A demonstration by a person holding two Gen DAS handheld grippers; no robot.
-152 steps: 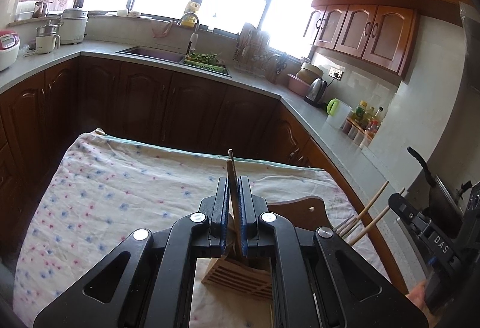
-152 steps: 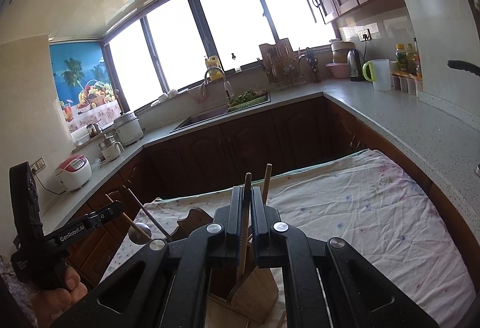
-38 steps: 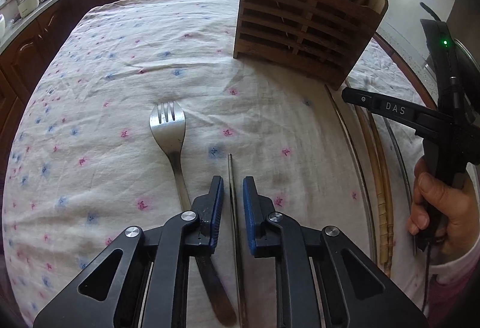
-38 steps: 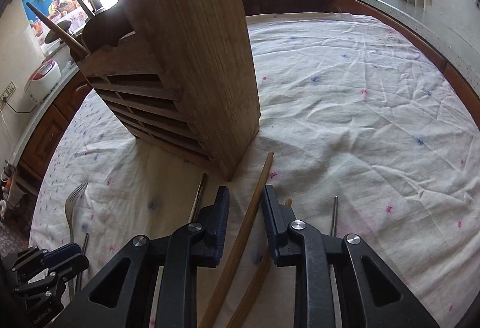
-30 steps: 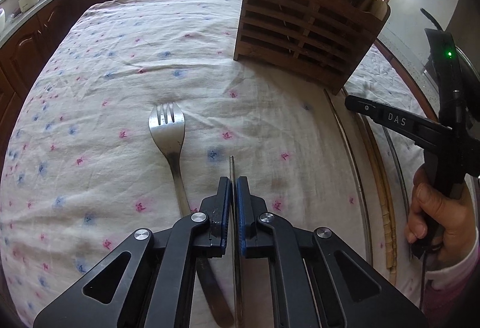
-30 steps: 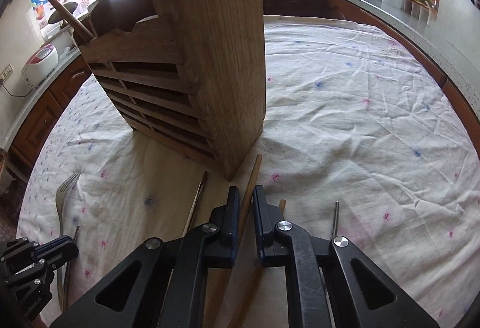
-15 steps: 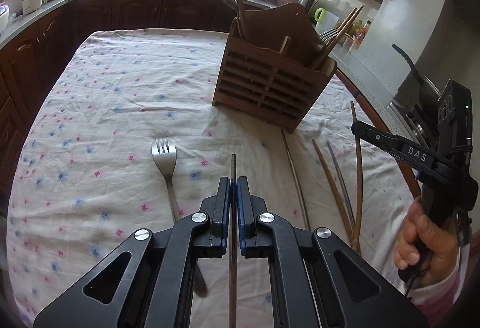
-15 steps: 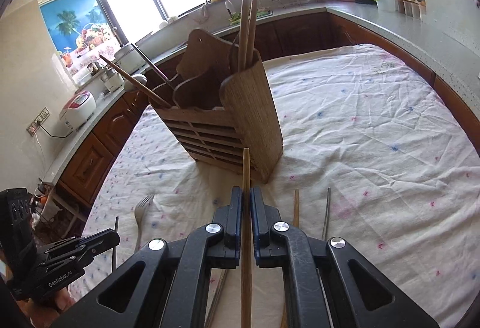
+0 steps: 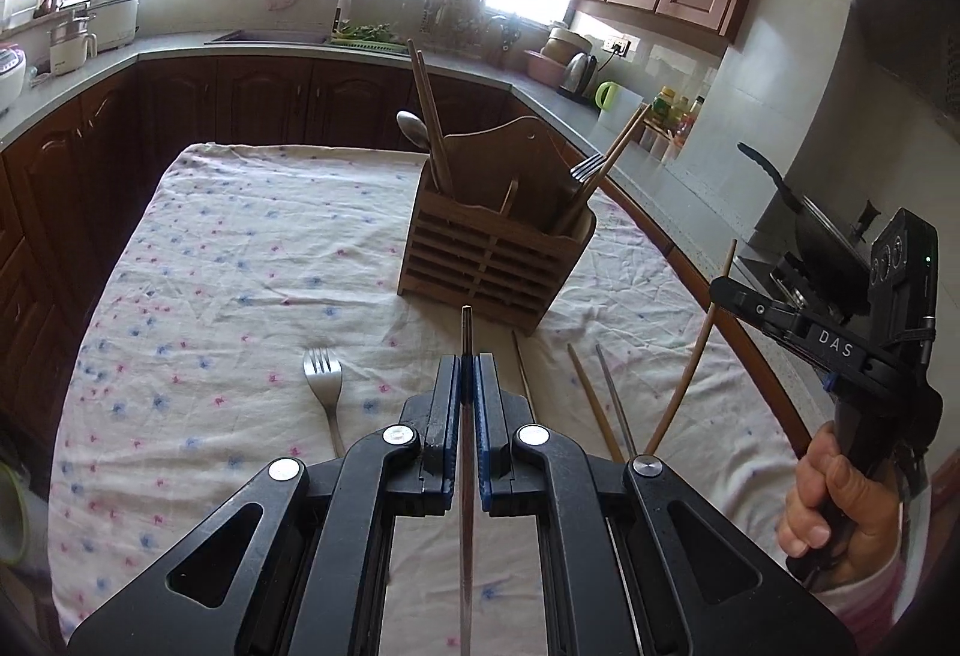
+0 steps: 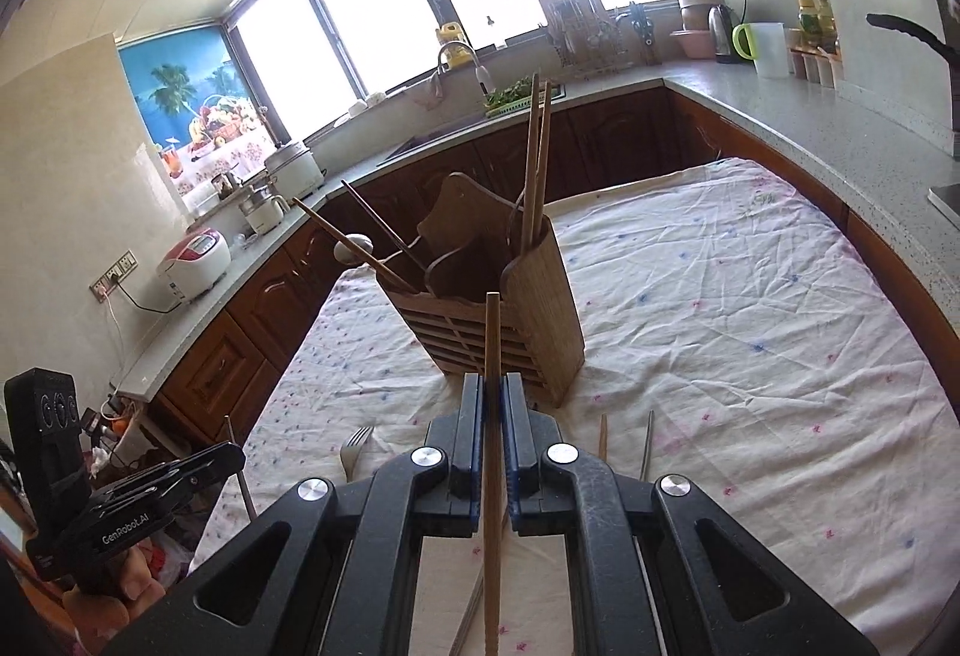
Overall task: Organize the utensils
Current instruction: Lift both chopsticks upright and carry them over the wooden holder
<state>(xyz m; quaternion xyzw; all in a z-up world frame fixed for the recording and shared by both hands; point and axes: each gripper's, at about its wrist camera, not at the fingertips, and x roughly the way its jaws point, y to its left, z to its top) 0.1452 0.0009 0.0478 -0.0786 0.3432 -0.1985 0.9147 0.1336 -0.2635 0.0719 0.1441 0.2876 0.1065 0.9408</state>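
My left gripper [image 9: 467, 363] is shut on a thin metal chopstick [image 9: 466, 332], lifted above the flowered tablecloth [image 9: 240, 284] and pointing at the wooden utensil holder [image 9: 492, 254]. My right gripper [image 10: 493, 383] is shut on a wooden chopstick [image 10: 492, 332], also held in the air before the wooden utensil holder [image 10: 510, 308]. From the left wrist view the right gripper [image 9: 723, 290] shows at the right, its chopstick [image 9: 690, 374] slanting down. A metal fork [image 9: 324, 377] lies on the cloth, with several chopsticks [image 9: 591, 395] to its right. The holder carries chopsticks, a spoon and a fork.
Dark wooden cabinets and a grey counter [image 9: 180, 47] wrap round the table on three sides. A rice cooker [image 10: 195, 254], kettle [image 10: 720, 26] and mug [image 10: 762, 47] stand on the counter. A pan handle [image 9: 774, 176] juts out at the right.
Both grippers closed on their chopsticks on the cloth and rose with them, tilting up, so the holder and kitchen now show farther ahead.
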